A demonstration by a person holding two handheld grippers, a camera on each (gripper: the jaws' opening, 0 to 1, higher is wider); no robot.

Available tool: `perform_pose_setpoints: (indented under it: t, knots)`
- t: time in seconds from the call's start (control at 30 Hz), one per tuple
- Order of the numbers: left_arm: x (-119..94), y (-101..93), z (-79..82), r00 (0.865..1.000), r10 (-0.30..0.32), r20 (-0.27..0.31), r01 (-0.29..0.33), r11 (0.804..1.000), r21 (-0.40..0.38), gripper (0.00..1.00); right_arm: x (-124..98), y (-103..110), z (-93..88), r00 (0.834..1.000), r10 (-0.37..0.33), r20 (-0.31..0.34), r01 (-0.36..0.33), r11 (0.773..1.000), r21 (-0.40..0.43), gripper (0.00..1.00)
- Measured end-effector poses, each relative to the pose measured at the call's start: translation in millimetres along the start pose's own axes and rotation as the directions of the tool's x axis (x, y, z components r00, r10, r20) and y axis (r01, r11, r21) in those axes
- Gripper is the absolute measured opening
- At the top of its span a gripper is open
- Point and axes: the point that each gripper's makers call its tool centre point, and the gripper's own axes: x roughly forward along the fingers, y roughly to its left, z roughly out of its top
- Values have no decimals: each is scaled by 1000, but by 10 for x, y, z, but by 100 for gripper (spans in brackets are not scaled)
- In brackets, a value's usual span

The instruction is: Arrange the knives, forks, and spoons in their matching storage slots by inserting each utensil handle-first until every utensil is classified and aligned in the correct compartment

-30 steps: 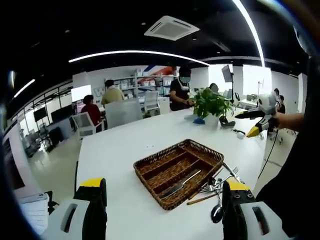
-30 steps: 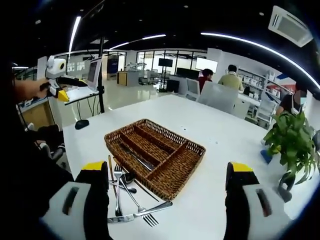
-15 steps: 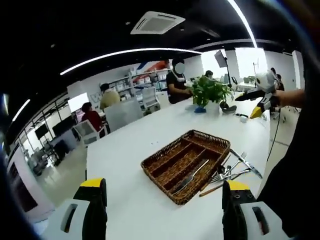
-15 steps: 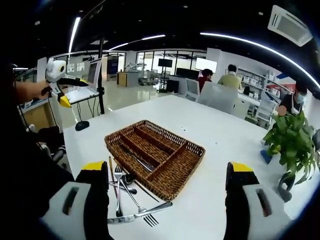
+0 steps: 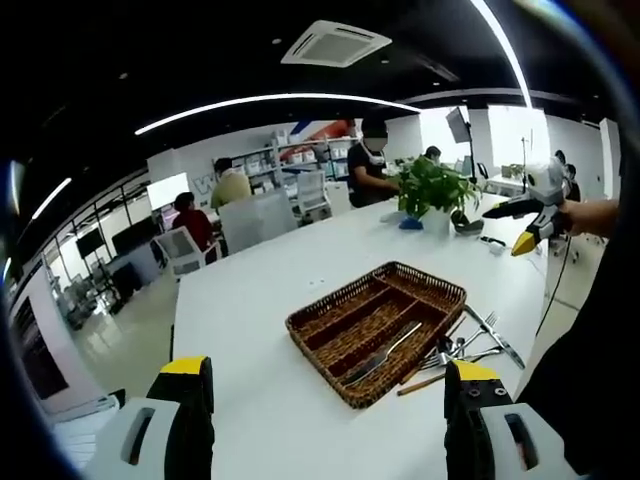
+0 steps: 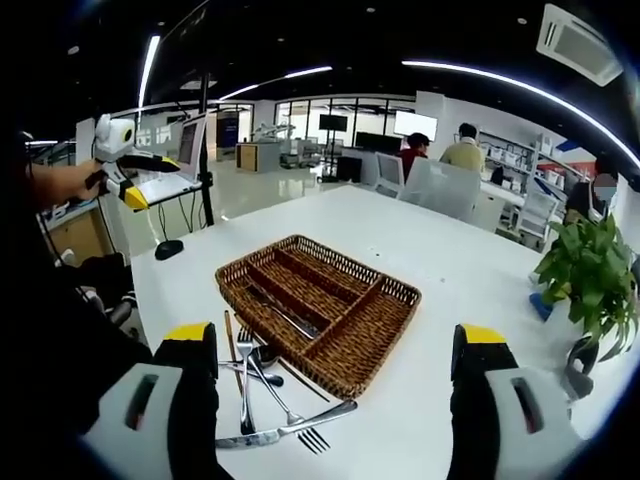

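Wicker cutlery tray (image 6: pixel 318 311) sits mid-tabletop (image 5: pixel 250 300); one knife (image 6: pixel 283 313) lies in a long slot; loose forks, spoons and knives (image 6: pixel 262 395) are heaped just beside the tray's near edge. Left gripper (image 5: pixel 325 420) and right gripper (image 6: pixel 335 400) both hover above, jaws apart, empty. Judgement: the cutlery is stiff, light, slick metal; grip mid-handle, one piece from the tangle at a time.

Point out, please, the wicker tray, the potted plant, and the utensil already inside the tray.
wicker tray (image 6: pixel 392 291), right gripper view, on its far rim
potted plant (image 5: pixel 428 187), left gripper view, on its leaves
utensil inside tray (image 5: pixel 384 354), left gripper view, on its middle
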Motion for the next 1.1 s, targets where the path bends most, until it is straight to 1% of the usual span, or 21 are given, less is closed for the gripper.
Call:
perform_pose_setpoints:
  t: [0.07, 0.1, 0.3, 0.43, 0.53, 0.6, 0.83, 0.9, 0.97, 1.1]
  knots:
    - [-13, -14, 61, 999, -11, 43, 11, 1000, -4, 100, 17, 37, 5, 1000, 9, 3, -9, 1000, 1, 98]
    - [-21, -10, 67, 999, -10, 46, 10, 1000, -5, 100, 36, 60, 1, 1000, 14, 0, -14, 1000, -2, 98]
    - [-23, 24, 91, 999, -10, 48, 11, 1000, -25, 100, 66, 66, 30, 1000, 18, -3, -18, 1000, -14, 96]
    - [-31, 52, 95, 999, -8, 54, 9, 999, -34, 100, 82, 84, 58, 1000, 20, -4, -20, 1000, -19, 92]
    - [-39, 74, 94, 998, -3, 61, 6, 999, -47, 100, 125, 142, 28, 1000, 28, -7, -28, 999, -33, 89]
    - [-42, 79, 90, 998, -1, 61, 5, 999, -51, 100, 155, 182, 4, 999, 36, -9, -36, 999, -36, 89]
    - [-61, 83, 40, 999, -1, 51, 4, 998, -55, 100, 281, 313, -48, 997, 70, -14, -70, 997, -35, 83]
    - [-66, 89, 23, 999, -1, 50, 4, 998, -58, 100, 322, 349, -3, 996, 77, 38, -75, 996, -56, 83]
    - [-71, 94, 12, 999, 0, 50, 3, 998, -60, 100, 381, 400, -46, 995, 94, 37, -92, 995, -49, 82]
    - [-74, 111, 5, 999, -1, 51, 4, 998, -61, 100, 505, 493, -165, 994, 106, 19, -105, 992, -74, 74]
